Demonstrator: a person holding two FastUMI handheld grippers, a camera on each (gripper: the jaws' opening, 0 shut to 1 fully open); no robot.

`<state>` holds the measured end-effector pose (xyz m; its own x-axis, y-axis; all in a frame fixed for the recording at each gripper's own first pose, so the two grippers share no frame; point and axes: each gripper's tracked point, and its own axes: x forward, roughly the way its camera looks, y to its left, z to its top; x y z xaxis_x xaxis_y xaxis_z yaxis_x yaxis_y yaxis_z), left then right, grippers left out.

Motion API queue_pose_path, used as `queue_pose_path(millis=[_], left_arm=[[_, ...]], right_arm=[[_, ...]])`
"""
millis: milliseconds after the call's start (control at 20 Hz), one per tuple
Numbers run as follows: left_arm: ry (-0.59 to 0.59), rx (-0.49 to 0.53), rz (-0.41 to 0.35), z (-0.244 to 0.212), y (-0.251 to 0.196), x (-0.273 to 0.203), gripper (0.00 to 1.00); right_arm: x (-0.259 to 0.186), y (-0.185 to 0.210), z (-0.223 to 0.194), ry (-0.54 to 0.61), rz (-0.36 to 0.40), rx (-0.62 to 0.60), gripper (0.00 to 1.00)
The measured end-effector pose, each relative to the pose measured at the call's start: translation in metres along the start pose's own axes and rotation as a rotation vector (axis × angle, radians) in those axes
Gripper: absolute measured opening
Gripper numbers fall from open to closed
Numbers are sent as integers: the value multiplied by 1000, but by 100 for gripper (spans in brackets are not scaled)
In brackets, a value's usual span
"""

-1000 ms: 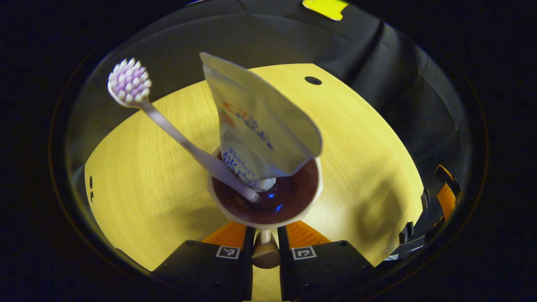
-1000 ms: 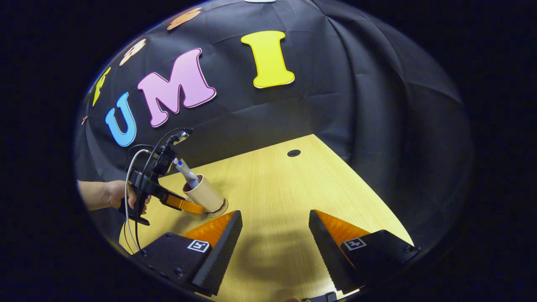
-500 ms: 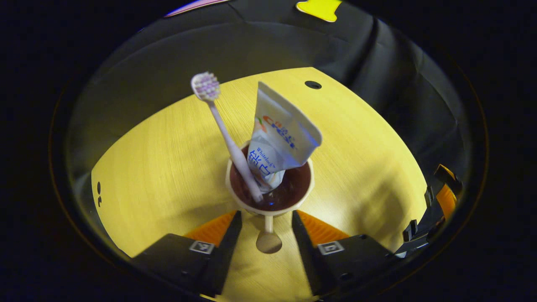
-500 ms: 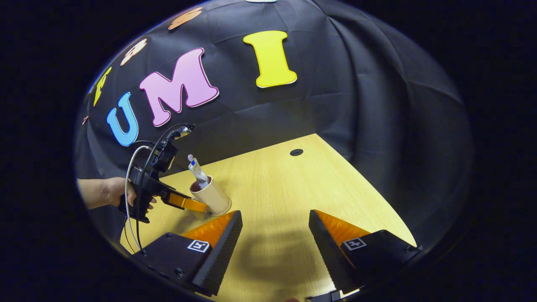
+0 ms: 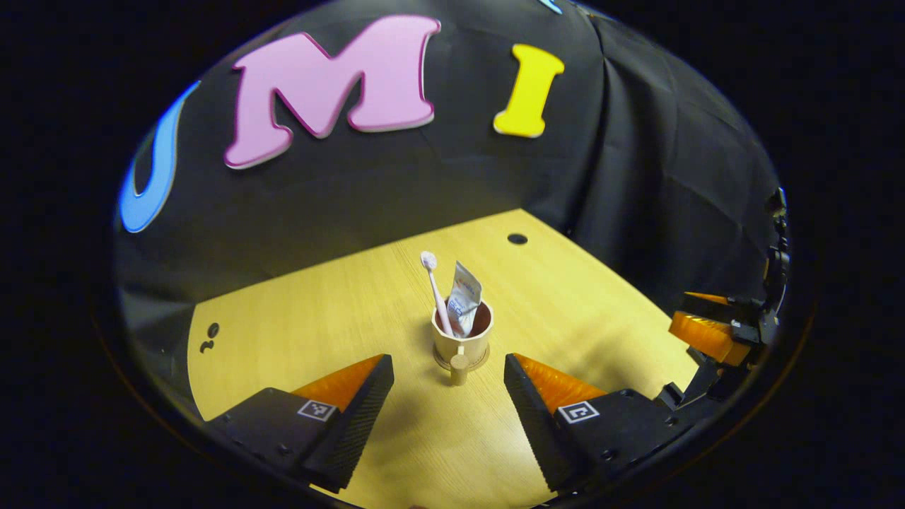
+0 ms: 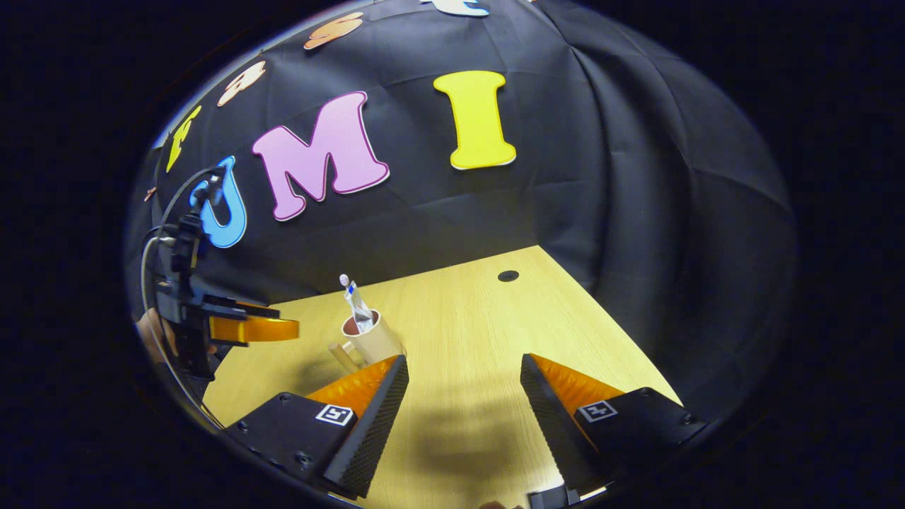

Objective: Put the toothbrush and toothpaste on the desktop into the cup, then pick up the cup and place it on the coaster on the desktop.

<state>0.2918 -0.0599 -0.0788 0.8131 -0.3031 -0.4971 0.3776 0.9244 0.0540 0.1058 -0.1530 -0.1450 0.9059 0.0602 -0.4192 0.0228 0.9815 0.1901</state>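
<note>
Since the surface (image 5: 339,311) carries nothing else near the middle, the cup (image 5: 462,341) stands upright and alone on it, seated on the coaster (image 5: 461,365), whose edge shows as a thin ring under the cup's base; I judge the task's placing step as done, with nothing left to carry. The cup's handle (image 5: 459,367) points toward the left gripper (image 5: 448,375), which fits a grasp made from that side. That gripper is spread wide, its two fingers lying apart on either side of the handle and touching neither it nor the cup, hovering low over the surface just short of the cup. In the right gripper view the left gripper (image 6: 251,329) hangs at the left above the surface, well apart from the cup (image 6: 373,339), with a hand (image 6: 152,332) partly seen behind it. The right gripper (image 6: 463,385) is also spread, empty, held level over bare surface beside the cup, its fingers aimed toward the back wall. Inside the cup the toothpaste (image 5: 465,300) leans cap down against the rim, and the toothbrush (image 5: 436,290) stands tilted beside it, bristles up, both kept upright by the cup's wall.
</note>
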Motion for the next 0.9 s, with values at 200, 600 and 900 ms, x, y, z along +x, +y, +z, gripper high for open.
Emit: queue_pose_path(millis=[200,600,900], left_arm=[[-157,-49,74,-17,7,-82,98],[-429,-105,144,-73,1,-224,97],[-541,-206,170,-104,3,-280,97]], right_arm=[[-31,21,19,-29,9,-27,98],[-126,63,30,-145,-20,-78,98],[-182,97,-9,-157,-30,-119,98]])
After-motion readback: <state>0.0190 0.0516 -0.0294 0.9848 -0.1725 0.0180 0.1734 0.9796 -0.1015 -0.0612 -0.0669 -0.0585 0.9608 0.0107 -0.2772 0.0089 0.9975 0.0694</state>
